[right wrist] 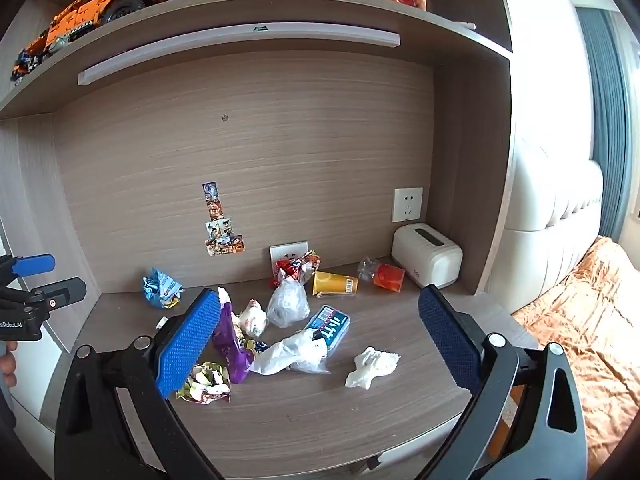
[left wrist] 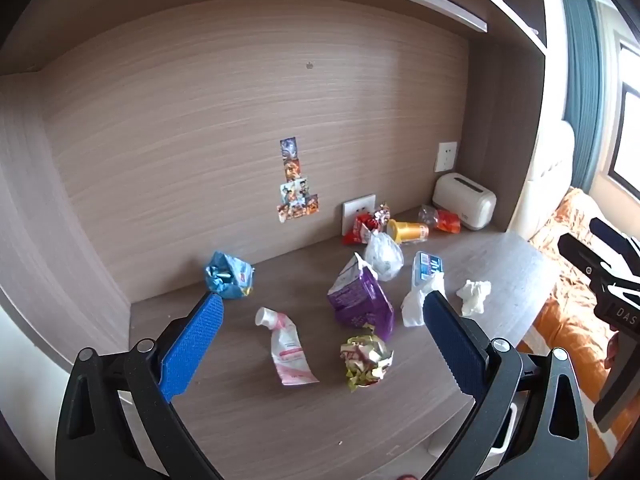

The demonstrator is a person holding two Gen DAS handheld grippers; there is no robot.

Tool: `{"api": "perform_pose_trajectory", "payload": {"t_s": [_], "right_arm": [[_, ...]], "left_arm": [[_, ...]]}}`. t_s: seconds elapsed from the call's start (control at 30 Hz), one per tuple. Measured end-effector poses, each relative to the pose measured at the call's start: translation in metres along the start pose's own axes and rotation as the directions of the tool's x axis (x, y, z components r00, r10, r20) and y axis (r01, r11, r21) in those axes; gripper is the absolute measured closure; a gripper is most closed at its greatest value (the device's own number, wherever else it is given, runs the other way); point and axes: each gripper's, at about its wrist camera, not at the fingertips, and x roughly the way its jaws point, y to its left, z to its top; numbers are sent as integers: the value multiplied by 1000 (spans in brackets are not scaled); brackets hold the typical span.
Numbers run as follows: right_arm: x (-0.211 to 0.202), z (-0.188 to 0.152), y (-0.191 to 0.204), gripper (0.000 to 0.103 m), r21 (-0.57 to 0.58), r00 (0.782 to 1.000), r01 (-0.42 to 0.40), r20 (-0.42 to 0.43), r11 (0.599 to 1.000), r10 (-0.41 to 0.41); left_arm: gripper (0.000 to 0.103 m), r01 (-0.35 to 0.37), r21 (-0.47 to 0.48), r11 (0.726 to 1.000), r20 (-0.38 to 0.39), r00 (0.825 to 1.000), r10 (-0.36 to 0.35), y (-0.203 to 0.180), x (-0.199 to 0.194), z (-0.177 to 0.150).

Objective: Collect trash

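Desk (left wrist: 500, 256) in a wooden alcove, strewn with trash. At the back, a white tissue box (left wrist: 466, 200), a yellow cup (left wrist: 408, 231) lying on its side and red wrappers (left wrist: 358, 230). Nearer: a blue bag (left wrist: 229, 275), a purple pouch (left wrist: 358, 300), a clear plastic bag (left wrist: 383, 255), a pink tube (left wrist: 286, 346), a gold foil ball (left wrist: 366, 358) and a crumpled tissue (right wrist: 372, 366). Left gripper (left wrist: 322, 312) tilted downward above the desk, jaws spread, empty. Right gripper (right wrist: 320, 308) likewise spread, holding nothing.

Trash scattered on desk (left wrist: 280, 432): crumpled gold wrapper (left wrist: 366, 358), pink-white tube (left wrist: 286, 346), torn purple bag (left wrist: 360, 298), white tissue wad (left wrist: 474, 296), blue packet (left wrist: 229, 275).
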Motion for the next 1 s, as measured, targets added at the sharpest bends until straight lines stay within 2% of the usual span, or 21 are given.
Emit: {"api": "perform_pose_trajectory", "payload": {"t_s": [0.07, 1.0], "right_arm": [[-1, 2, -14, 4, -2, 1000, 1, -1, 1000, -1], [3, -1, -30, 4, 1, 1000, -20, -13, 1000, 20]], "left_arm": [[5, 12, 4, 1000, -3, 1000, -12, 1, 0, -1], [5, 41, -27, 999, -22, 999, -41, 2, 3, 4]]}}
